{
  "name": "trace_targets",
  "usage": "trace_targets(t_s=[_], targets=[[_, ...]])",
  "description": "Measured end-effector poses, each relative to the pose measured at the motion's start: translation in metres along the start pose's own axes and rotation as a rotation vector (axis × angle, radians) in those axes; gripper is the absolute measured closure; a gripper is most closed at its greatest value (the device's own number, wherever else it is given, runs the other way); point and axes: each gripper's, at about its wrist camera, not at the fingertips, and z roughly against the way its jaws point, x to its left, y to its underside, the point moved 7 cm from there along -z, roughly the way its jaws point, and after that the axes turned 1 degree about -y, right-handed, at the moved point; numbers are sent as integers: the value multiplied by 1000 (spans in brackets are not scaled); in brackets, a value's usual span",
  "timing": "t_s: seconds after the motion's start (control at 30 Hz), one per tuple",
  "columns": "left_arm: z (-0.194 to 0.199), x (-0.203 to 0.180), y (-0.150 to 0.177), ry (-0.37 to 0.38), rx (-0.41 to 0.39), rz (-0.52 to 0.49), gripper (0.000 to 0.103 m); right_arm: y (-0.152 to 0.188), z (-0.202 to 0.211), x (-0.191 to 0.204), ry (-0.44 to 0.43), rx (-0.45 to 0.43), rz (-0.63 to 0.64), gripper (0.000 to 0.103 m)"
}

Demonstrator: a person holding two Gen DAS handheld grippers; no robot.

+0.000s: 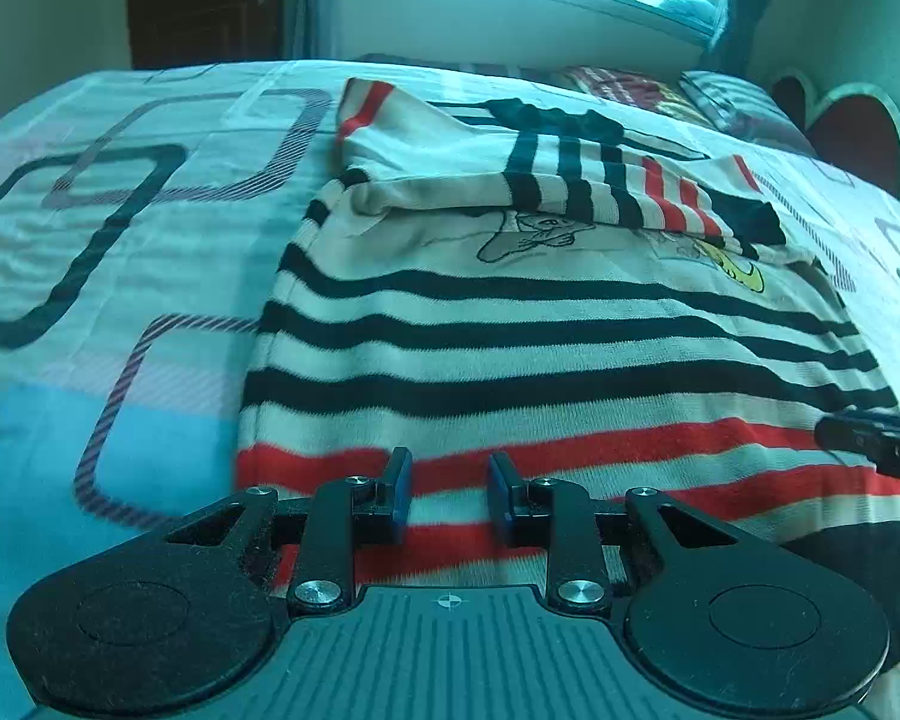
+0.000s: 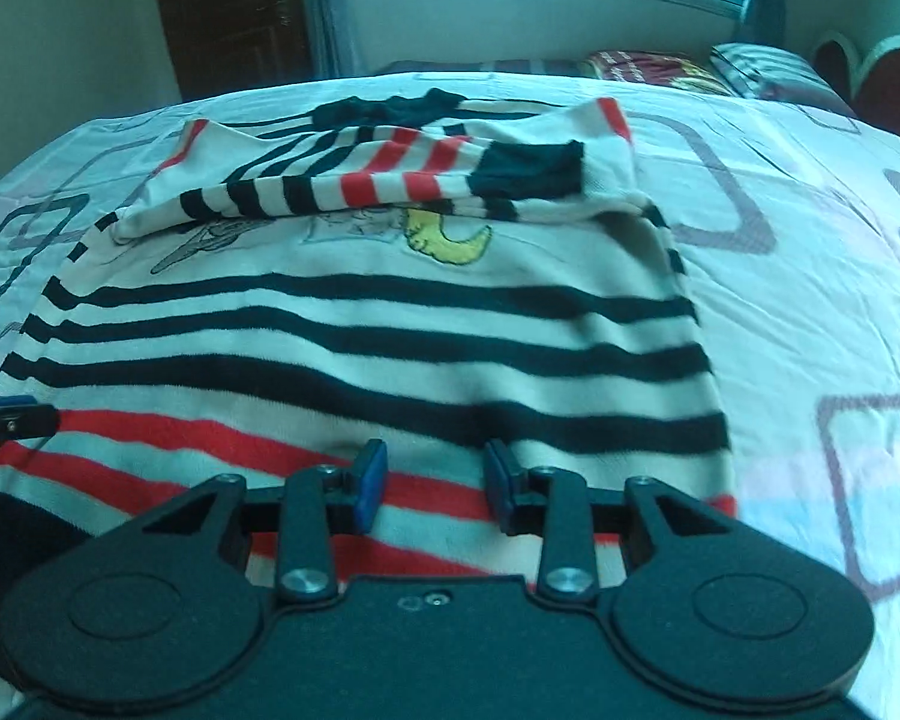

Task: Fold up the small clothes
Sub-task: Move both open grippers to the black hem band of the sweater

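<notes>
The striped sweater lies flat on the bed, its sleeves folded across the chest over the cartoon print, black stripes in the middle and red stripes toward the hem nearest me. My left tool hovers over the red hem stripes on the sweater's left side; its blue pads stand partly apart with only cloth visible beneath the gap, nothing pinched. My right tool hangs over the same hem on the sweater's right side, its jaws likewise partly apart and empty. I cannot tell whether either tool's tips touch the fabric.
</notes>
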Motion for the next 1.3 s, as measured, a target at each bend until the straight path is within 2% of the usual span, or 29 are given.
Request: trace_targets(t_s=[0.23, 0.33, 0.43, 0.53, 0.57, 0.6, 0.63, 0.7, 1.0, 1.3], targets=[[26, -13, 20, 49, 7, -5, 75, 21, 32, 28, -84, -21, 29, 66], [25, -16, 32, 41, 18, -16, 75, 32, 37, 39, -102, -5, 35, 65], [28, -19, 38, 23, 0, -45, 74, 48, 33, 42, -82, 27, 50, 63], [29, -19, 38, 15, 11, -36, 72, 53, 36, 44, -68, 10, 70, 62], [30, -19, 38, 18, 16, -29, 69, 53, 37, 45, -65, 13, 70, 62], [31, -21, 38, 29, 21, -23, 55, 52, 39, 45, -69, 14, 58, 61], [33, -22, 39, 39, 26, -15, 35, 52, 41, 44, -77, 15, 43, 58], [38, -25, 41, 28, 21, -15, 21, 54, 43, 44, -84, 16, 23, 54], [50, -25, 51, 25, 16, -26, 21, 60, 57, 45, -80, 1, 8, 48], [62, -17, 58, 14, 0, -28, 21, 61, 70, 44, -75, -21, -3, 47]])
